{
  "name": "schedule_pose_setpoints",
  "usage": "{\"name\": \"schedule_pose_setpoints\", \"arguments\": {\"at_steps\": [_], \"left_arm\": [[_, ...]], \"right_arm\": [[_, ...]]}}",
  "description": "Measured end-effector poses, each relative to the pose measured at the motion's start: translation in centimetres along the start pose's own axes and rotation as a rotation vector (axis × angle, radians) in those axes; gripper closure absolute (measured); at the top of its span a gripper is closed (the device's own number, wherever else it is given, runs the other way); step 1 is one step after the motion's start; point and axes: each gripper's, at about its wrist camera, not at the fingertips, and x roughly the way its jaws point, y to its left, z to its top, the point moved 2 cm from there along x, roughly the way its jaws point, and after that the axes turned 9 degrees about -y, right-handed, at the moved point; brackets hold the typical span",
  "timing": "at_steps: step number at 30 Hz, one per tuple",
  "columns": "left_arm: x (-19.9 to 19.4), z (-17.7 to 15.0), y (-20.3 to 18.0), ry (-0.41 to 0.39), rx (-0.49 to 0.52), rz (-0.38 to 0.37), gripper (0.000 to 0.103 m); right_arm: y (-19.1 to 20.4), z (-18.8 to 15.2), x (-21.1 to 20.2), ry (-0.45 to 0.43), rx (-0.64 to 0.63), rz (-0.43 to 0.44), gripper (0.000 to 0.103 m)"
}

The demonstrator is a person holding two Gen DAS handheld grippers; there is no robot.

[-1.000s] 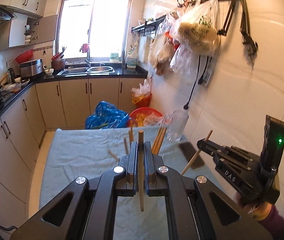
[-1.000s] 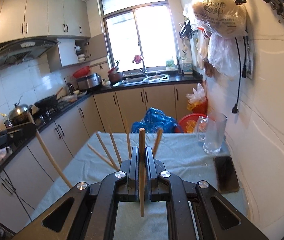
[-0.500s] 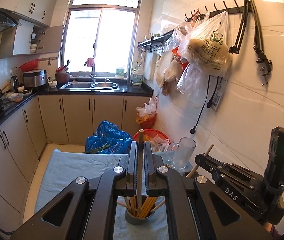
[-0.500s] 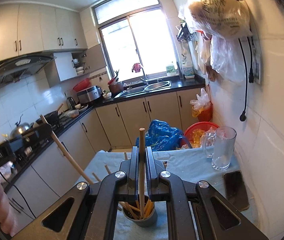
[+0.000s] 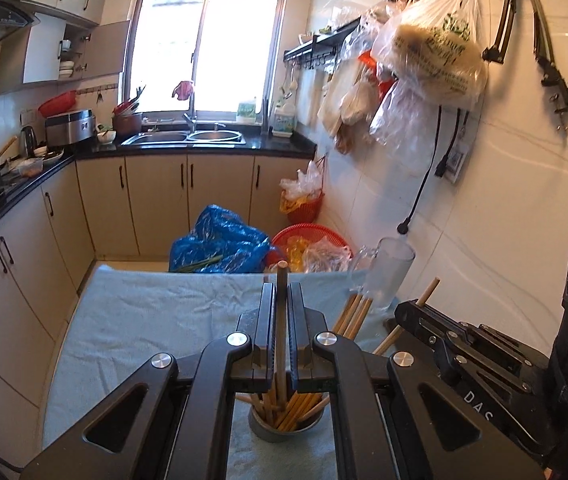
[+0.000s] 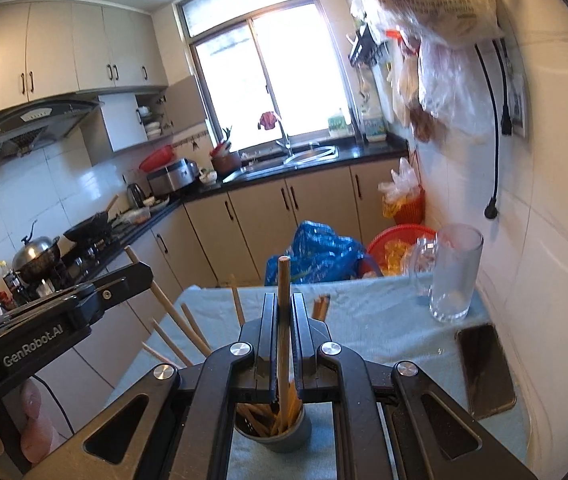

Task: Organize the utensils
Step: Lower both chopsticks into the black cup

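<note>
My left gripper is shut on a wooden chopstick that stands upright between the jaws. Its lower end dips among several chopsticks in a grey cup just below. My right gripper is shut on a second upright chopstick, whose tip reaches into the same cup. Each gripper shows in the other's view: the right gripper at the right, the left gripper at the left, both close beside the cup.
The cup stands on a light blue towel that covers the table. A glass mug and a dark phone sit by the right wall. Beyond the far edge are a blue bag and a red basket.
Both grippers have moved down over the grey cup, which came into view under the jaws. The two held chopsticks now point into it. Both grips are unchanged.
</note>
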Motion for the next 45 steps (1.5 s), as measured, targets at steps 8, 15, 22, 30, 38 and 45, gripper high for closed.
{"name": "schedule_pose_setpoints", "arguments": {"at_steps": [8,15,22,30,38,45], "left_arm": [[-0.8,-2.0,0.0,-0.004,0.007,0.008,0.098],[0.0,-3.5,0.5,0.044,0.013,0.022,0.098],[0.9,-5.2,1.1,0.106,0.01,0.02,0.098],[2.1,-6.9,1.9,0.176,0.001,0.025,0.098],[2.6,-7.9,2.5,0.208,-0.007,0.034,0.098],[2.6,-7.9,2.6,0.202,-0.002,0.036,0.098]], "right_arm": [[-1.1,-2.8,2.0,0.073,0.031,-0.002,0.096],[-1.3,-3.9,2.7,0.103,0.024,-0.007,0.096],[-1.2,-4.4,2.8,0.1,0.017,-0.009,0.096],[-1.1,-4.5,2.6,0.097,0.015,-0.011,0.096],[-1.2,-4.4,2.6,0.097,0.015,-0.011,0.096],[-1.1,-4.5,2.5,0.1,0.013,-0.011,0.096]]}}
